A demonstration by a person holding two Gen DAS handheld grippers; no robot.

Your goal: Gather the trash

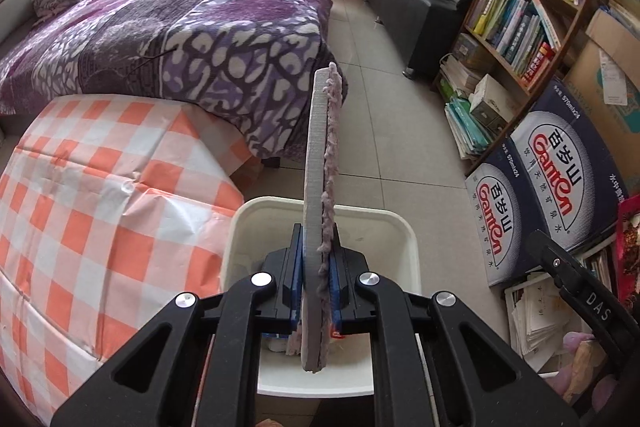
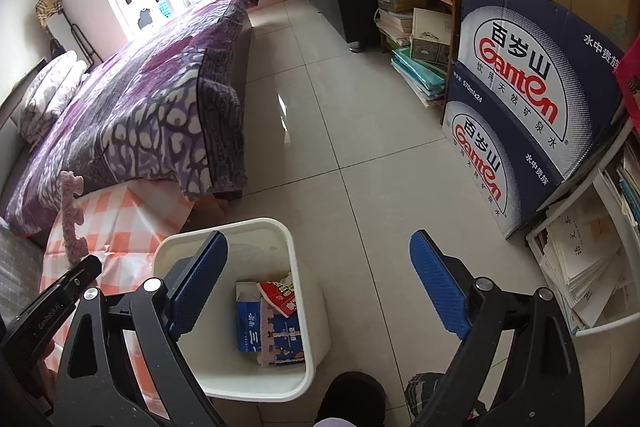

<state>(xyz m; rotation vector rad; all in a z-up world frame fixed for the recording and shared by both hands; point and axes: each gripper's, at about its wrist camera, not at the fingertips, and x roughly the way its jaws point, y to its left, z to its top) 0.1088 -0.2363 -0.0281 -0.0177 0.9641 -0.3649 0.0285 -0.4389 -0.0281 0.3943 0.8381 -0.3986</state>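
Held the foam strip [image 1: 318, 147] in the left gripper [image 1: 318, 239], pinched tight on its lower part, with nothing else in the grip. Found it edge-on in the left wrist view, long axis from 6 o'clock up to 12 o'clock, a short stub poking out below the pads toward 6. Saw the white bin [image 1: 404, 227] directly under and behind that strip, open mouth up, at 6 o'clock from the strip's middle. Judged a straight release enough to drop it in, provided the tall end tipped inward rather than toward the chequered cloth [image 1: 100, 207] at 9 o'clock.

From the right wrist view, picked out the same strip [image 2: 72, 219] at 9 o'clock of the bin [image 2: 320, 327], upright above the left gripper [image 2: 76, 275] and over the cloth's edge. Noted the right gripper [image 2: 318, 239] spread wide and holding nothing, its pads either side of the bin's 3 o'clock rim. Judged the left hand the only one concerned with this piece.

Looked grey and flat on one face, pink and nubbly on the other, thin, stiff enough to stand unsupported, with jigsaw-toothed edges. Spotted a second strip [image 2: 268, 331] already down in the bin, beside a blue-and-white carton [image 2: 248, 323] and a red wrapper [image 2: 280, 297].
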